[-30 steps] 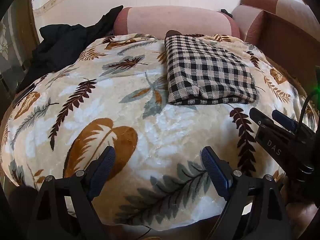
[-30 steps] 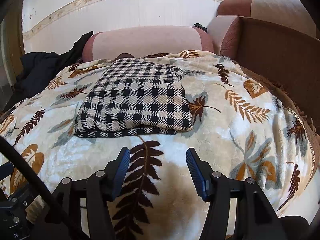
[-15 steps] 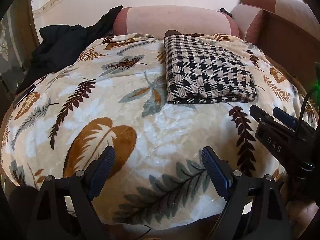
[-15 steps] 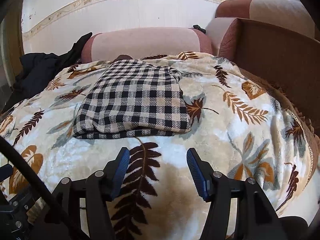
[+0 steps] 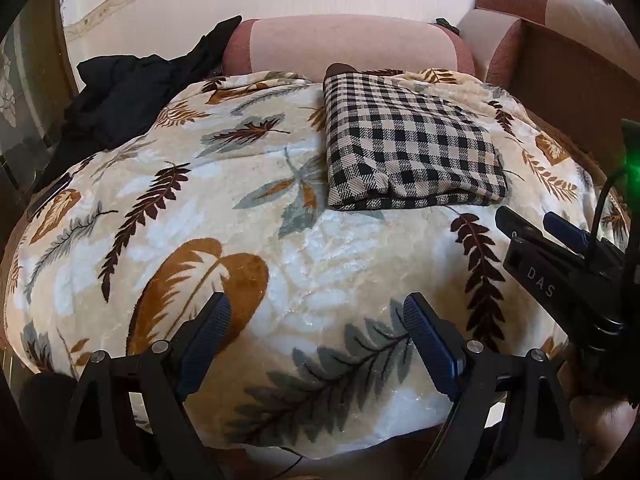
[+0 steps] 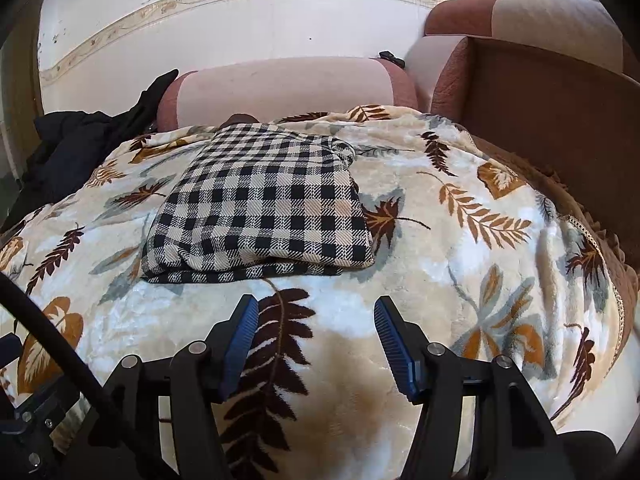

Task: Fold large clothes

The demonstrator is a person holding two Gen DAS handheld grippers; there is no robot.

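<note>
checked folded garment (image 6: 260,208) unmoved, both hand-held grippers still open

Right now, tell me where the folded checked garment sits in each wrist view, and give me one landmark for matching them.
Left wrist view: the checked garment lies upper right of centre on the leaf blanket, beyond the open left gripper.
Right wrist view: the checked garment lies centre-left, just beyond the open right gripper.
Shared landmark: the pink bolster behind the garment's far edge.
</note>
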